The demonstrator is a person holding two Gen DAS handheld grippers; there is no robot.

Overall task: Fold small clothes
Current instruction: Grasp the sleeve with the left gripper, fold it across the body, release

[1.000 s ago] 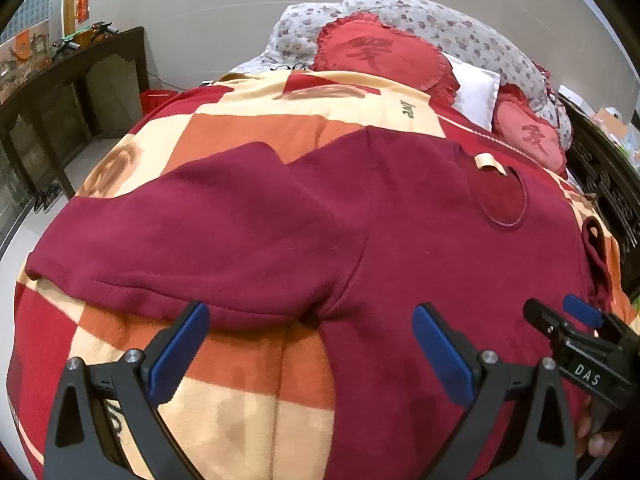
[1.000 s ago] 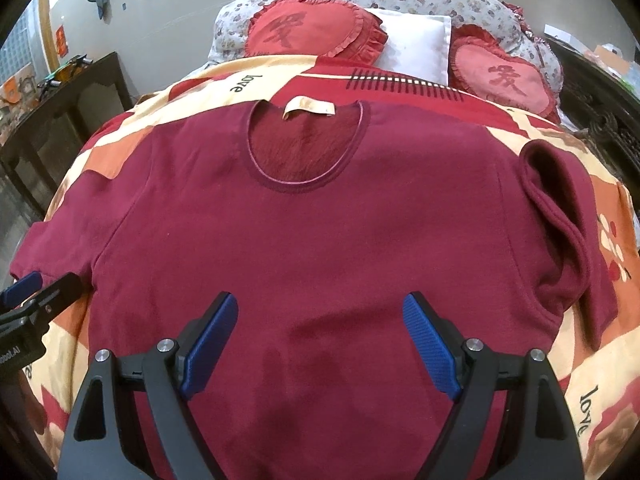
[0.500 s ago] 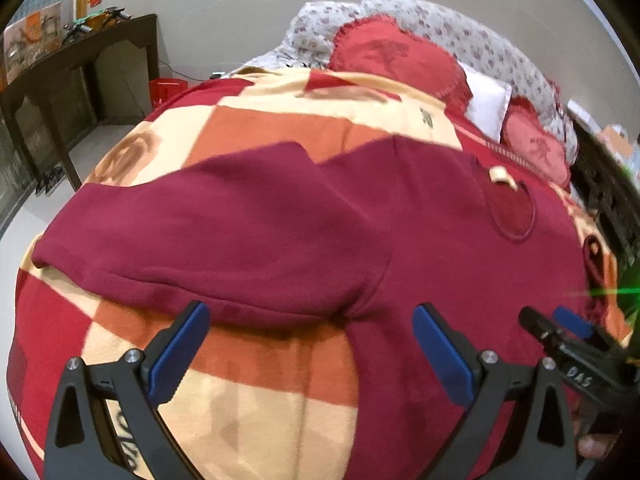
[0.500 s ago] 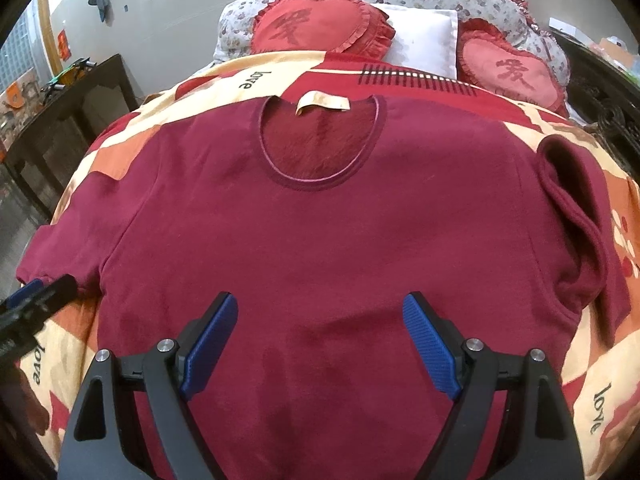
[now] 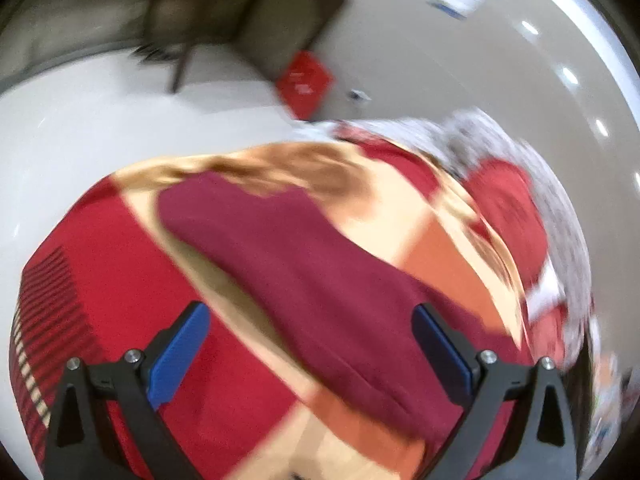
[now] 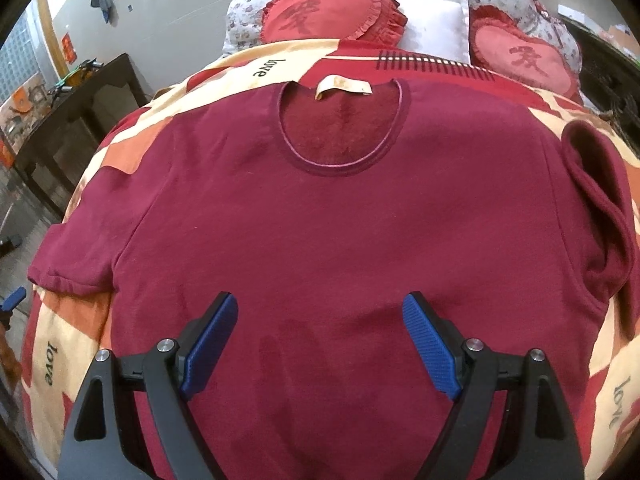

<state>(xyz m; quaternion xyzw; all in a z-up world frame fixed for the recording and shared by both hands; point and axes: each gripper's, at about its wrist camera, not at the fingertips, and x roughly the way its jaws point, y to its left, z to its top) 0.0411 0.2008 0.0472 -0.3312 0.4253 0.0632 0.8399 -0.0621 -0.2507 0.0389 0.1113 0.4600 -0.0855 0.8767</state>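
**Maroon shirt flat on the bed**

Maroon shirt (image 6: 340, 216) spread face-up mid-blanket (image 6: 72, 344), collar toward the pillows (image 6: 332, 16). Right gripper (image 6: 320, 340) above its lower body, released, empty. Left gripper (image 5: 310, 354) over the left sleeve (image 5: 288, 252), also released; view blurred.

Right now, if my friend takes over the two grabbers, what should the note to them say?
Left gripper: open, holding nothing, over the shirt's left sleeve; that view is blurry.
Right gripper: open, holding nothing, over the lower middle of the shirt.
The shirt lies flat, front up, on the blanket, collar toward the pillows. The right sleeve is bunched and partly flipped over.
Done: shirt spread out. Left: every fold, probably starting with the sleeves.
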